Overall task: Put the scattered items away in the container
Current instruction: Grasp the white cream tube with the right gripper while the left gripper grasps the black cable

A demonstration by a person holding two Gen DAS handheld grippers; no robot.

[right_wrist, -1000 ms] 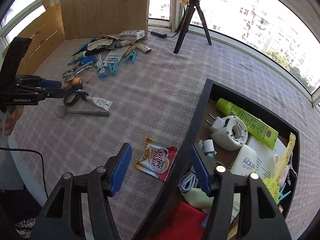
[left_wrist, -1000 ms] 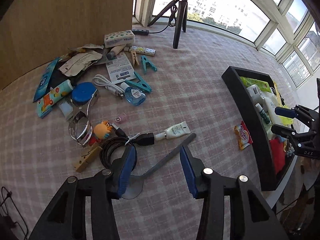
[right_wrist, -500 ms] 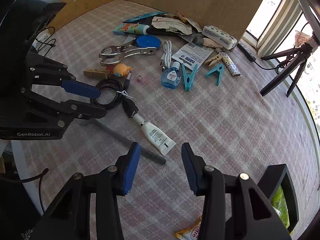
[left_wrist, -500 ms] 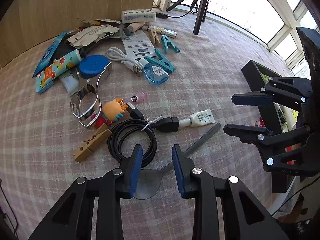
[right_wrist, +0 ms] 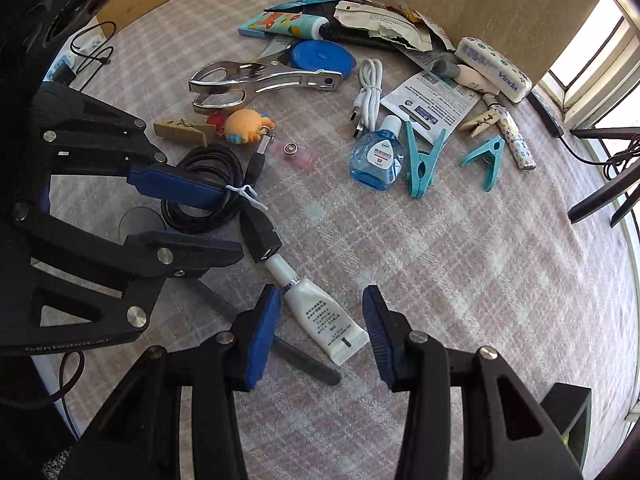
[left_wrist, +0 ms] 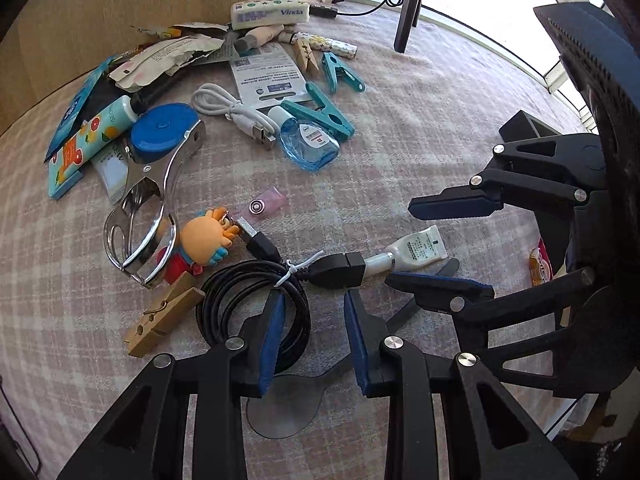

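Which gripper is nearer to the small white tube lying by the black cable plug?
Right. The right gripper straddles the white tube, jaws open either side. The left gripper hangs beside it, over the grey spoon and black cable.

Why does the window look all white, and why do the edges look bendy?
Left wrist view: the window is washed out by bright daylight, and the metal clip glints. Right wrist view: the fisheye lens curves the checked cloth and darkens the corners; the white tube stays sharp.
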